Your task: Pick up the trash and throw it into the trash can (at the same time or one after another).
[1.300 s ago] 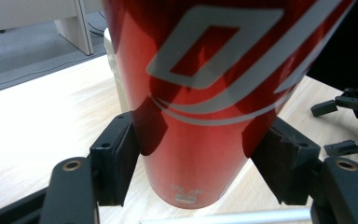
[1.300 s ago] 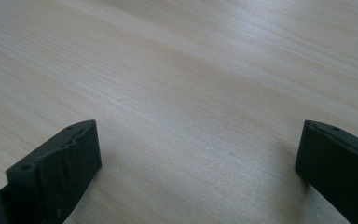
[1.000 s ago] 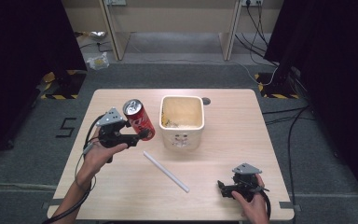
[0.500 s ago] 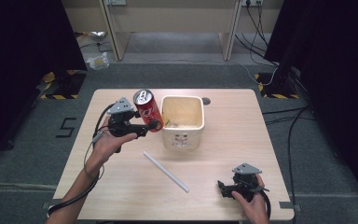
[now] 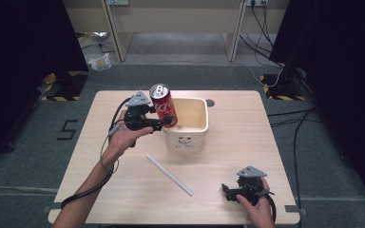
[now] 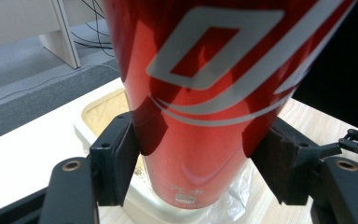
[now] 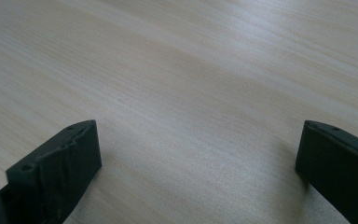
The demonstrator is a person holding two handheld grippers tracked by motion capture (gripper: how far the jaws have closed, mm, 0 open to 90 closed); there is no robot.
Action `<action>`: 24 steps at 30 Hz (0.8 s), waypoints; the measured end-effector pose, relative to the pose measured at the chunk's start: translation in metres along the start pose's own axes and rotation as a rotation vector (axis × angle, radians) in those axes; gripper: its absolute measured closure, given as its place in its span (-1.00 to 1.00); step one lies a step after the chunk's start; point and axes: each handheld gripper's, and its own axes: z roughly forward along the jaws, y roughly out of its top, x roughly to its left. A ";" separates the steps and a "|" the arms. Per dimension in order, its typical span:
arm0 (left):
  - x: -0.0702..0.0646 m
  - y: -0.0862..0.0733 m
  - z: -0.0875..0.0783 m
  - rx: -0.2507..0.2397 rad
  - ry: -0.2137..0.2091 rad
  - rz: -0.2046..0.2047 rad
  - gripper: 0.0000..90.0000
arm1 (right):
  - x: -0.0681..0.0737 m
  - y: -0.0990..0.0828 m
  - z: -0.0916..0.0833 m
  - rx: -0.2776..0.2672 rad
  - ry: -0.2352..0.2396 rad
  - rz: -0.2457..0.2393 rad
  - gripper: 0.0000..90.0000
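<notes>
A red drink can (image 5: 164, 105) hangs in the air over the left rim of a cream square bin (image 5: 197, 135), tilted, its silver top toward the back. My left gripper (image 5: 165, 121) is shut on the can's lower body; in the left gripper view both pads press the red can (image 6: 205, 93) with the bin (image 6: 102, 112) below. A white straw (image 5: 169, 174) lies on the table in front of the bin. My right gripper (image 5: 226, 191) rests low at the front right, open, jaws wide over bare wood (image 7: 200, 140).
The light wooden table (image 5: 266, 137) has a round cable hole (image 5: 211, 102) behind the bin. Clear plastic wrap (image 6: 242, 196) lies beside the bin's base. Desk legs and cables stand on the grey floor beyond the table.
My left gripper has carried the can rightward and slightly up, from left of the bin to above its left rim. The right gripper has stayed put.
</notes>
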 end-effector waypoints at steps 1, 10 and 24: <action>0.000 0.000 0.002 0.002 -0.001 -0.001 -0.25 | 0.000 0.000 0.000 0.002 -0.001 -0.001 -0.99; 0.002 0.003 0.022 0.015 0.006 0.000 -0.25 | 0.000 0.000 0.000 0.001 -0.001 -0.003 -0.99; 0.005 0.001 0.047 0.077 0.017 0.000 -0.26 | 0.000 0.000 0.000 0.002 0.002 -0.008 -0.99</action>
